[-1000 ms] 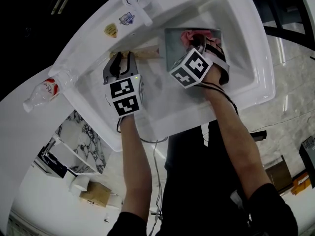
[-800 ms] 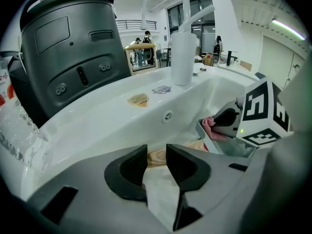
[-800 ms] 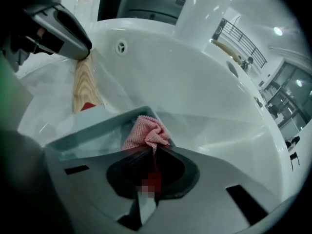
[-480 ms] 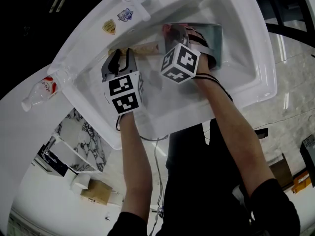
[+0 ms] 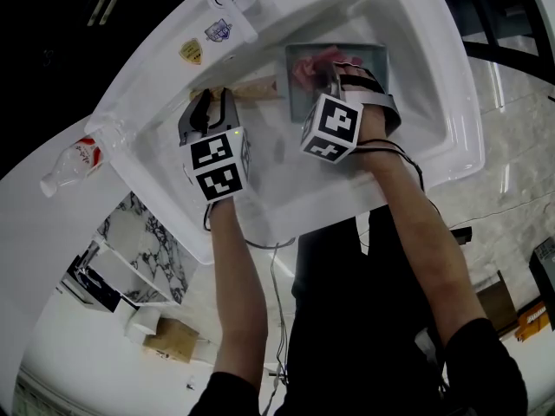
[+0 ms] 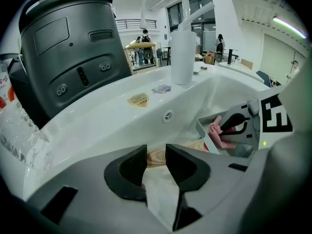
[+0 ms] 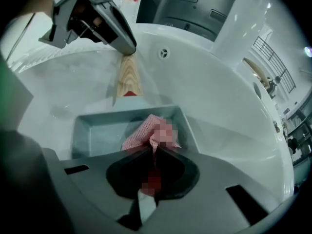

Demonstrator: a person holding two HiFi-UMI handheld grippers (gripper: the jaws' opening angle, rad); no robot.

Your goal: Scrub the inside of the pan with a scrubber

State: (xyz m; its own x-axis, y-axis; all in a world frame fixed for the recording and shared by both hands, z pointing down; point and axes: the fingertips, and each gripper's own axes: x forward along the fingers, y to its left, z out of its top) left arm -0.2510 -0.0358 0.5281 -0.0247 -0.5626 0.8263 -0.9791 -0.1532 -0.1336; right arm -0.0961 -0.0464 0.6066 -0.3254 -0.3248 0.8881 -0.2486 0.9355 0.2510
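A square metal pan (image 5: pixel 375 55) lies in the white sink (image 5: pixel 434 102), its wooden handle (image 5: pixel 256 90) pointing left. My left gripper (image 5: pixel 212 104) has the end of that handle (image 6: pixel 192 145) between its jaws. The jaws are closing and the wood fills the gap (image 6: pixel 156 152). My right gripper (image 5: pixel 335 76) reaches into the pan, shut on a pink mesh scrubber (image 5: pixel 310 66). In the right gripper view the scrubber (image 7: pixel 146 129) rests against the pan's floor (image 7: pixel 97 128) just ahead of the jaws (image 7: pixel 153 152). The handle (image 7: pixel 129 77) runs off to the left gripper (image 7: pixel 127 48).
A white faucet (image 6: pixel 184 48) stands on the sink's far rim, with an overflow hole (image 6: pixel 167 115) below it. A plastic bottle (image 5: pixel 74 165) lies on the counter at left. A dark appliance (image 6: pixel 68 48) stands behind the sink. The sink walls close in around the pan.
The right gripper swept the scrubber leftward across the pan, then back to the right. The left gripper stayed on the handle.
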